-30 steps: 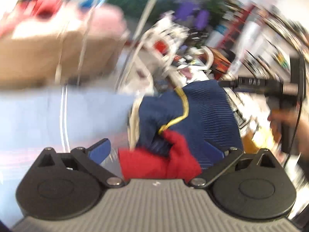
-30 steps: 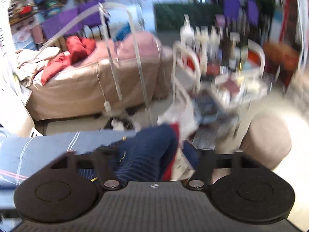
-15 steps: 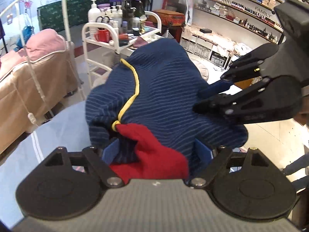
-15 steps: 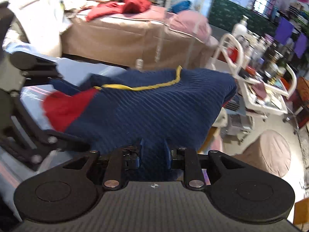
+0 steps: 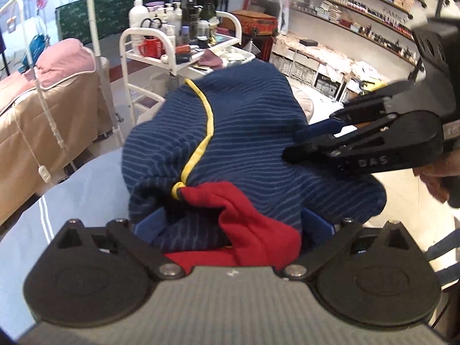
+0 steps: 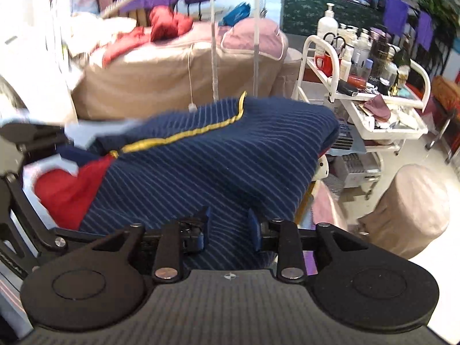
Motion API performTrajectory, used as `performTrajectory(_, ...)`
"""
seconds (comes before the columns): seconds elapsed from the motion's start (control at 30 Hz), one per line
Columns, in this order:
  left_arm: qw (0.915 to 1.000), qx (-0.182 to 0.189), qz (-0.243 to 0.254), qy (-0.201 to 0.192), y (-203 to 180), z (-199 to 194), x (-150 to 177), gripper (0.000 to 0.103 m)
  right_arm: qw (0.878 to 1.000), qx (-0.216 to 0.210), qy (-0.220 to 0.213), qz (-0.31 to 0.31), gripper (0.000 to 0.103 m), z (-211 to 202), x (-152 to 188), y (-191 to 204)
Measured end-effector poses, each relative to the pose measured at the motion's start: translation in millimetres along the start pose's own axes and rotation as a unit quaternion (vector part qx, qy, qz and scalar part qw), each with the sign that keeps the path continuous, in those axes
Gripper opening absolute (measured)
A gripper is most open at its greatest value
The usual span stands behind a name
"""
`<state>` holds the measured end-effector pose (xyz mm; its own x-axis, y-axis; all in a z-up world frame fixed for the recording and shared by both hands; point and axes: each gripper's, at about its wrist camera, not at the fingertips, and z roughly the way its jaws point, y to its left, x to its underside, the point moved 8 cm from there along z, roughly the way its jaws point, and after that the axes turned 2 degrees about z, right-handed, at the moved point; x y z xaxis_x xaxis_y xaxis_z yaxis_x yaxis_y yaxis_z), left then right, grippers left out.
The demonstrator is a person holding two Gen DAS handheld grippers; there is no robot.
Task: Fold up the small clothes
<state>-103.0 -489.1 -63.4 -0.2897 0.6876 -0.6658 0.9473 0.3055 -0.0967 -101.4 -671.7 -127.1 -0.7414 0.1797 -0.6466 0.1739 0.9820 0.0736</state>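
Note:
A small navy striped garment (image 5: 244, 132) with yellow piping and a red part (image 5: 253, 230) hangs in the air between both grippers. My left gripper (image 5: 233, 227) is shut on its red and navy end, the cloth bunched between the blue pads. My right gripper (image 6: 228, 227) is shut on the navy edge; it also shows in the left wrist view (image 5: 359, 143) at the right, gripping the cloth's side. The garment (image 6: 215, 166) fills the middle of the right wrist view, with the left gripper (image 6: 17, 172) at its left edge.
A pale blue table surface (image 5: 72, 195) lies below at the left. A white trolley (image 5: 178, 51) with bottles stands behind the garment. A tan massage bed (image 6: 172, 80) is at the back, and a beige stool (image 6: 411, 207) stands on the floor at the right. Wall shelves (image 5: 359, 8) are far right.
The garment has been lifted off the blue table and stretched between both grippers. The right gripper has shifted a little along the cloth's side since half a second ago.

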Motion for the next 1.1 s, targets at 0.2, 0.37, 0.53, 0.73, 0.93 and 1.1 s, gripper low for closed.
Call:
performTrajectory(0.2,0.9999,-0.004,0.002,0.016,6.0,-21.7,-4.1,0.103,0.998,0.048,-0.036,0.003,0.103,-24.3,-8.5,5.4)
performTrajectory(0.37,0.9994,-0.027,0.017,0.009,8.6,-69.2,-12.8,0.103,0.995,0.087,-0.015,0.055,0.103,-55.4,-22.5,9.0)
performTrajectory(0.53,0.9943,-0.091,0.055,0.009,10.8,-130.9,-18.0,0.103,0.991,0.116,-0.010,0.063,0.103,-102.8,-30.2,43.6)
performTrajectory(0.73,0.9868,-0.156,0.033,0.031,15.8,-167.4,-13.3,0.103,0.991,0.111,-0.006,0.076,0.103,-128.9,-20.7,78.6)
performTrajectory(0.93,0.9893,-0.135,0.013,0.052,13.4,-159.7,-1.7,0.103,0.987,0.128,0.010,0.093,0.103,-116.3,-9.6,81.6)
performTrajectory(1.1,0.9896,-0.131,0.011,0.058,13.5,-151.7,5.0,0.103,0.985,0.125,0.012,0.118,0.103,-112.3,-5.5,75.0)
